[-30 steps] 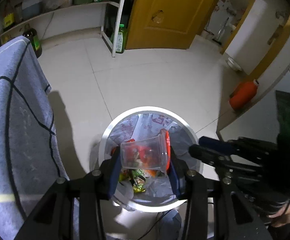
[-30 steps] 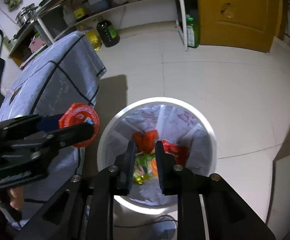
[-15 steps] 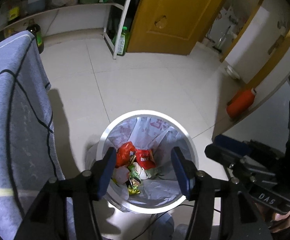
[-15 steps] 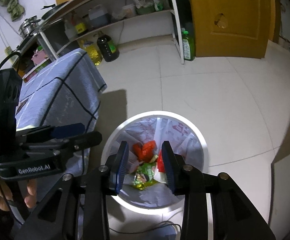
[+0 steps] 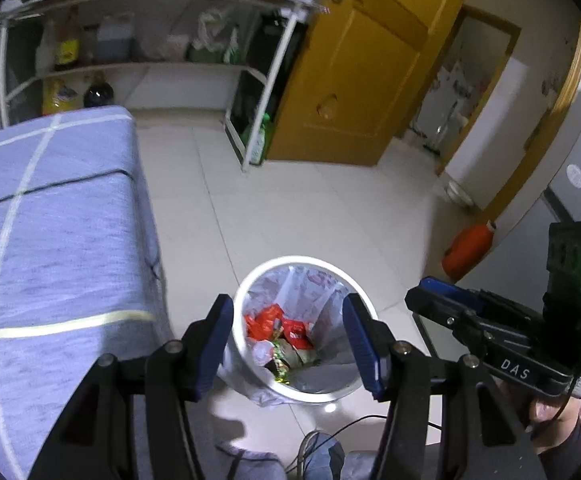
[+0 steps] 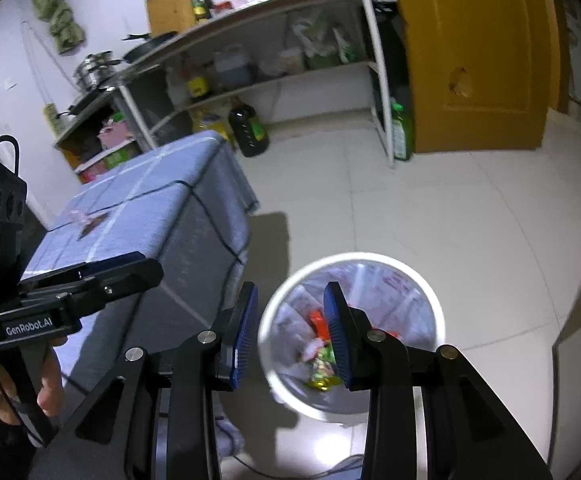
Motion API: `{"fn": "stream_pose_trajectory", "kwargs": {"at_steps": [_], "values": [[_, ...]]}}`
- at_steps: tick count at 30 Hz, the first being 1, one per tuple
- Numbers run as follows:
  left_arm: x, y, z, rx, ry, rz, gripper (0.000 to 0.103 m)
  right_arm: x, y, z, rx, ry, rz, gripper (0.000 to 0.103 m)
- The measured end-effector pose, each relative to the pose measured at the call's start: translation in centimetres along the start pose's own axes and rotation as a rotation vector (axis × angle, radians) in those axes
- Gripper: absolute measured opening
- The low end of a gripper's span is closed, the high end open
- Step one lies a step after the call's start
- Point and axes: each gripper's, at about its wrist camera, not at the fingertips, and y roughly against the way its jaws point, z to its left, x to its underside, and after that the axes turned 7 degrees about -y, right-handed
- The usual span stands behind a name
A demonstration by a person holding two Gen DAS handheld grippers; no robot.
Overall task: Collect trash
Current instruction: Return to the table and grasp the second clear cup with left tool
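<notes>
A white round trash bin with a plastic liner stands on the tiled floor and holds red and green wrappers. It also shows in the right wrist view. My left gripper is open and empty, held above the bin. My right gripper is open and empty, above the bin's left rim. The right gripper shows at the right of the left wrist view. The left gripper shows at the left of the right wrist view.
A table under a grey-blue checked cloth stands left of the bin. Metal shelves with bottles line the far wall. A yellow door is behind. An orange container sits at the right. Cables lie near the bin.
My left gripper opened and let go of the clear plastic cup, which dropped into the bin. Both grippers rose away from the bin. My right gripper opened wider.
</notes>
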Motion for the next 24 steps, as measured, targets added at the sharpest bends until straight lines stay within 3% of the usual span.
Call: {"fn": "stream_pose_trajectory", "kwargs": {"at_steps": [10, 18, 24], "values": [[2.0, 7.9, 7.1, -0.151, 0.071, -0.118, 0.059, -0.3, 0.9, 8.3, -0.127, 0.115, -0.002, 0.035], [4.5, 12.6, 14.4, -0.268, 0.179, -0.15, 0.059, 0.1, -0.2, 16.5, -0.218, 0.223, 0.038, 0.035], [5.9, 15.0, 18.1, -0.31, 0.226, -0.164, 0.059, 0.2, -1.7, 21.7, -0.262, 0.278, 0.077, 0.035]]}}
